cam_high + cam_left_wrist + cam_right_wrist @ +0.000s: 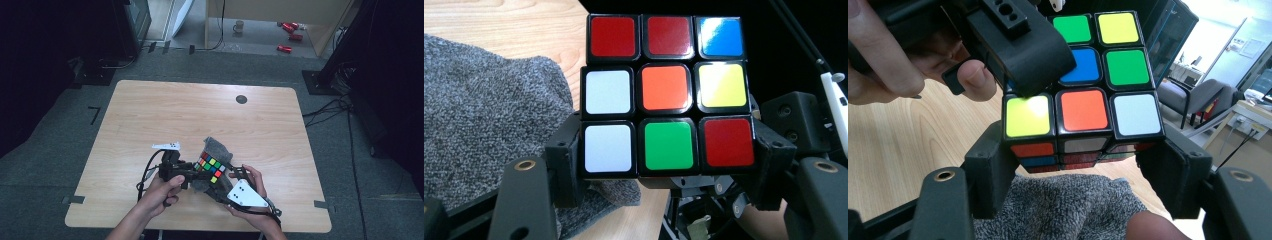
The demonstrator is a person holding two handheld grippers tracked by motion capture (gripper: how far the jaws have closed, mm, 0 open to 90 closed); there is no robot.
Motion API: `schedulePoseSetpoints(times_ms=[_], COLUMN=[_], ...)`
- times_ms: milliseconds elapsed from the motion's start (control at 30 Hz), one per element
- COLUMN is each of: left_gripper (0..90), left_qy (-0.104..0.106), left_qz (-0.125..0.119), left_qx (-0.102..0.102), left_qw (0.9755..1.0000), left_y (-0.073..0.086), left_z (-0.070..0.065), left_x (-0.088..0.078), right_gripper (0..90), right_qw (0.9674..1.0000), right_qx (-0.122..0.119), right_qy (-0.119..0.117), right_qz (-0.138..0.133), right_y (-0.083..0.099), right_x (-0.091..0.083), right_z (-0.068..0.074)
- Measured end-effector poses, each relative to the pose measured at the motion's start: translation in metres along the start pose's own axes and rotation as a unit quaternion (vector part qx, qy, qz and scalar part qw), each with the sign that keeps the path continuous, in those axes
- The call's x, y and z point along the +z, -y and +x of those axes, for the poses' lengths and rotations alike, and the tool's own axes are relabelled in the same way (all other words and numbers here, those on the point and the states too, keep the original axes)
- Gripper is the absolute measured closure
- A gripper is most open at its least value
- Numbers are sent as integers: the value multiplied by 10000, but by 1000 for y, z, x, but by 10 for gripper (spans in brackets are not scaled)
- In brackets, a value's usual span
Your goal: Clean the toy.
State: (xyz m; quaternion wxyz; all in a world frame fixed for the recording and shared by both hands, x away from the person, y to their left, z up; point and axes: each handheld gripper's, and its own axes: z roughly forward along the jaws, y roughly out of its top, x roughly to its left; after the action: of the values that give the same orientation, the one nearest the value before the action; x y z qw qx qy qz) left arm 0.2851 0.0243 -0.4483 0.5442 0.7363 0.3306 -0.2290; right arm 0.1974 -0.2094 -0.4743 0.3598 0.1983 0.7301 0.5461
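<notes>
Above the near edge of the tabletop [200,107], in the high view, a puzzle cube [211,168] is seen held up between the left gripper [192,169] and the right gripper [225,186], over a grey cloth [218,145] that lies on the wood. Its upward face is tilted and shows small stickers of red, green, yellow, blue and orange within a black frame.

Along the left gripper view, the cube [666,97] is shown face on: red, red and blue across the top row, white, orange and yellow across the middle, white, green and red across the bottom. The bottom row is clamped between the two black fingers [566,157], which are pressed on its sides at a middling spread. The grey cloth [484,125] is seen at the left.

Along the right gripper view, the cube [1098,75] is gripped at its lowest layer by this gripper's fingers [990,167], set on either side. Yellow, orange and white are shown in the nearest row, blue and green above it, green and yellow at the top. One finger of the left gripper [1020,45] is laid over the upper left stickers. The cloth [1063,205] is seen beneath.
</notes>
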Motion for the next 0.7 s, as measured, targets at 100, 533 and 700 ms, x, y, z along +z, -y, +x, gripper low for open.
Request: schedulePoseSetpoints(times_ms=[100,533,700], left_gripper=[349,261,215], left_qy=[-9,64,-676], left_qz=[165,-360,-496], left_qx=[81,61,603], left_qw=[9998,9993,9947], left_y=[2,-4,-1], left_z=[-2,0,2], left_x=[6,-11,-13], right_gripper=[323,344,344], right_qw=[10000,9997,9967], right_qx=[-29,190,774], right_qy=[-22,-67,-66], right_qz=[-51,144,226], right_y=[-1,2,6], right_x=[1,-7,-17], right_z=[3,-9,-31])
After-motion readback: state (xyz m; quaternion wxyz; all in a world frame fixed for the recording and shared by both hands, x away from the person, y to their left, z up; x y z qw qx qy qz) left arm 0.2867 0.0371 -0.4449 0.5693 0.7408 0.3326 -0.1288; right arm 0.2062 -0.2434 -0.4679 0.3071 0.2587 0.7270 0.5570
